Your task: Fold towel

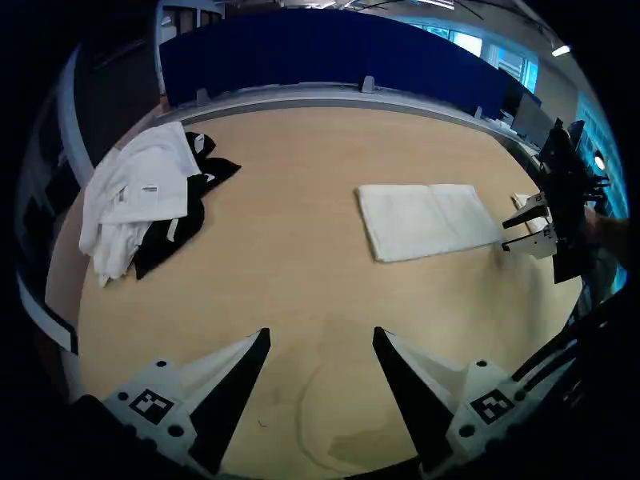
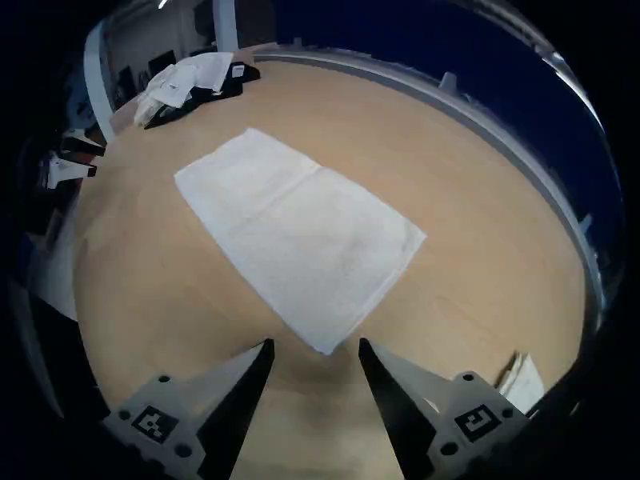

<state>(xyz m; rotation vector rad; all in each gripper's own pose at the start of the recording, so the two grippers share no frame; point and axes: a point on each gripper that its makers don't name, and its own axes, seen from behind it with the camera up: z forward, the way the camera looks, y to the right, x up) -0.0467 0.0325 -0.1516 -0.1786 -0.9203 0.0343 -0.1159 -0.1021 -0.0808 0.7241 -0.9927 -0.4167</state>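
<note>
white towel (image 2: 296, 240) flat before spread right gripper (image 2: 314, 344)

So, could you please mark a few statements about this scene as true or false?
1. The towel lies flat on the table. True.
2. The right hand-held gripper is shut on the towel. False: it is open, the towel's corner near its fingertips.
3. A pile of white and black clothes lies apart from the towel. True.
4. The partition behind the table is red. False: it is blue.
</note>
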